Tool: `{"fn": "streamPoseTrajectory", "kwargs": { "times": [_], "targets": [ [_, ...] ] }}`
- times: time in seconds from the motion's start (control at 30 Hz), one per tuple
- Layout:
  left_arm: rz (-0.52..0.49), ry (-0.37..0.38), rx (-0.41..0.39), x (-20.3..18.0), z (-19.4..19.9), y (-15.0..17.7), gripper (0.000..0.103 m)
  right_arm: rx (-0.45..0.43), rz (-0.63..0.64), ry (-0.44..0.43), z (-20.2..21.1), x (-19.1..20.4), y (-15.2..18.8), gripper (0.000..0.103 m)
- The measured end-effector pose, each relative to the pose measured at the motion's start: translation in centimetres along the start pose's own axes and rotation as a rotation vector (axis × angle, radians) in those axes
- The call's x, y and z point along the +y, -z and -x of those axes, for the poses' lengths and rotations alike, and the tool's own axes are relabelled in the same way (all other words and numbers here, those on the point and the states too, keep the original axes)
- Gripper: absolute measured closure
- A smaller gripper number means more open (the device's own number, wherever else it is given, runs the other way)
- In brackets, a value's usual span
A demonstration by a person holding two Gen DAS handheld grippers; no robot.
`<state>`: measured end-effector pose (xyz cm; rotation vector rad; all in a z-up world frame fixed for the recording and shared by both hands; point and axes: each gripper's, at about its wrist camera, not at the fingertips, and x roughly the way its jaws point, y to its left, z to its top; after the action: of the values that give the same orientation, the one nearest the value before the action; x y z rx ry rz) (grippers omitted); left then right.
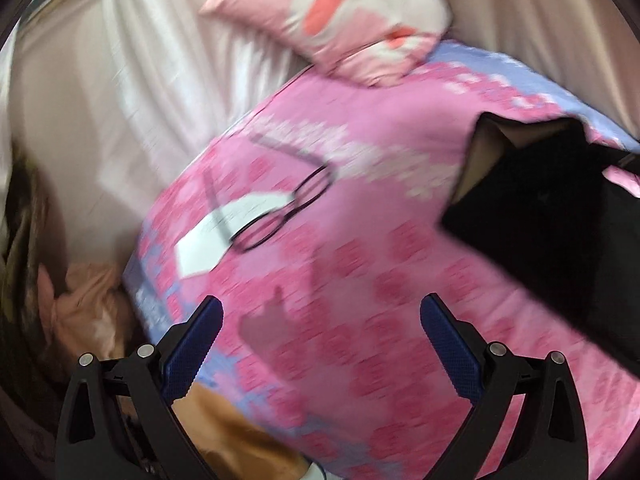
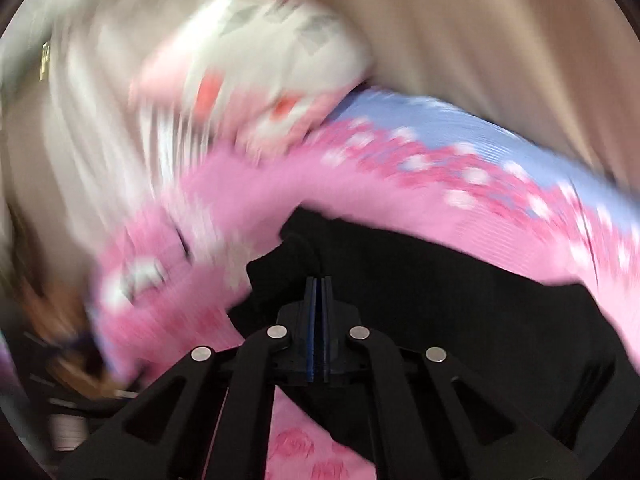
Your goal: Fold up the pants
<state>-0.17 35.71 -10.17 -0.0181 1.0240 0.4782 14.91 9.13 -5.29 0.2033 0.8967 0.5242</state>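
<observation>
The black pants [image 1: 552,216] lie on a pink patterned bedspread [image 1: 360,240], at the right of the left wrist view, with a tan inner lining showing at their top edge. My left gripper [image 1: 320,320] is open and empty above the bedspread, left of the pants. In the right wrist view, which is blurred by motion, my right gripper [image 2: 319,286] has its jaws closed over the black pants [image 2: 440,292]; whether cloth is pinched between them is not clear.
Black-rimmed glasses [image 1: 288,208] and a white paper [image 1: 224,236] lie on the bedspread ahead of the left gripper. A pink and white pillow [image 1: 340,16] sits at the far end. Pale curtains [image 1: 120,100] hang behind. Orange cloth [image 1: 92,312] lies low left.
</observation>
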Motion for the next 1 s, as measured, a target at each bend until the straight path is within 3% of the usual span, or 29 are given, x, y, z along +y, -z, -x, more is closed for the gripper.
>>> {"fn": "streamPoseTrajectory", "kwargs": {
  "times": [0.1, 0.17, 0.27, 0.37, 0.47, 0.53, 0.57, 0.6, 0.7, 0.87, 0.9, 0.93, 0.97, 1.0],
  "targets": [
    [-0.064, 0.055, -0.047, -4.2, 1.3, -1.6, 0.005, -0.101, -0.166, -0.030, 6.7, -6.3, -0.8, 0.103],
    [-0.112, 0.087, -0.076, -7.0, 2.2, -2.4, 0.005, -0.099, -0.192, -0.016, 9.5, -9.7, -0.7, 0.103],
    [-0.173, 0.105, -0.087, -11.5, 3.0, -2.9, 0.005, -0.065, -0.084, 0.053, 10.0, -10.4, -0.1, 0.103],
    [-0.129, 0.103, -0.030, -12.8, 2.8, -2.8, 0.005, -0.005, 0.076, 0.073, 7.3, -7.3, 0.6, 0.100],
    [-0.065, 0.110, 0.022, -11.5, 2.5, -2.2, 0.005, 0.066, 0.247, 0.042, 2.6, -2.3, 1.0, 0.089],
    [-0.059, 0.067, 0.042, -9.9, 2.1, -1.2, 0.005, 0.113, 0.361, 0.057, -0.8, 1.1, 1.7, 0.041],
    [-0.054, 0.051, 0.059, -9.0, 1.7, -0.7, 0.005, 0.120, 0.427, 0.078, -2.1, 2.7, 2.2, 0.031],
    [-0.036, 0.031, 0.082, -7.4, 1.0, -0.2, 0.005, 0.120, 0.498, 0.090, -3.4, 4.3, 2.8, 0.028],
    [0.024, -0.015, 0.105, -3.0, 0.2, 1.5, 0.005, 0.151, 0.699, 0.116, -7.6, 9.4, 4.8, 0.028],
    [0.094, -0.093, 0.115, 2.9, -0.6, 3.5, 0.005, 0.177, 0.896, 0.194, -14.2, 15.1, 8.1, 0.026],
    [0.104, -0.103, 0.117, 3.7, -0.7, 3.6, 0.005, 0.181, 0.916, 0.216, -15.4, 15.6, 8.5, 0.027],
    [0.114, -0.110, 0.119, 4.4, -0.8, 3.8, 0.005, 0.191, 0.913, 0.231, -16.2, 15.8, 8.6, 0.035],
    [0.127, -0.115, 0.120, 5.1, -0.9, 4.0, 0.005, 0.225, 0.877, 0.233, -17.4, 15.4, 8.5, 0.042],
    [0.136, -0.115, 0.121, 5.5, -0.9, 4.0, 0.005, 0.218, 0.824, 0.207, -17.7, 15.0, 8.1, 0.042]
  ]
}}
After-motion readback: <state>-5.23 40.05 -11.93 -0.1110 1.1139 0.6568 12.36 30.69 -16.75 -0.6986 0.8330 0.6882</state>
